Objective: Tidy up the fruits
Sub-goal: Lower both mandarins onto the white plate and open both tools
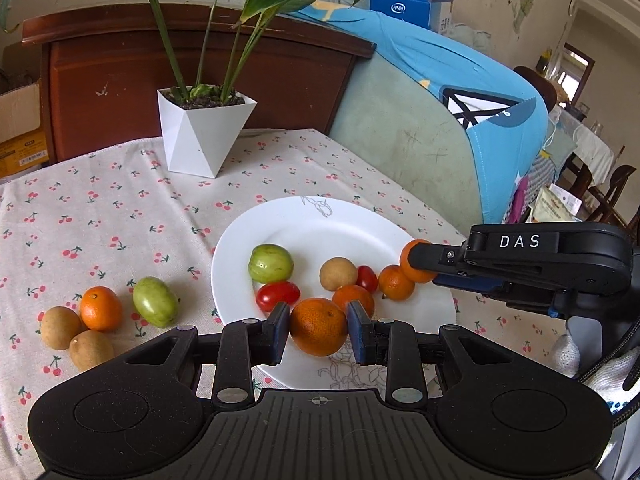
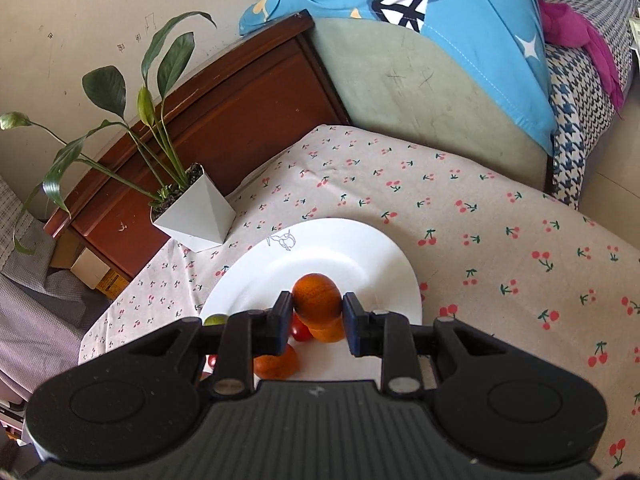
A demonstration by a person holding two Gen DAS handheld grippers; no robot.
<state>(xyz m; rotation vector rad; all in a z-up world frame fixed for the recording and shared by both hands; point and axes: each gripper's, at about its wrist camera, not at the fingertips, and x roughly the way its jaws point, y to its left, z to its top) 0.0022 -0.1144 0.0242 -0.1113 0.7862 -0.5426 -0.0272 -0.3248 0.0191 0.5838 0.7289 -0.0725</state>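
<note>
Gripped orange [image 1: 318, 326] over fruit-laden plate [image 1: 320, 220]

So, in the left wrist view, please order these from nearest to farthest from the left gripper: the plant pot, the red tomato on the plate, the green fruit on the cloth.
From the left gripper:
1. Red tomato, on the plate, just left of the fingertips.
2. Green fruit, on the cloth, further left.
3. Plant pot, at the back of the table.
</note>
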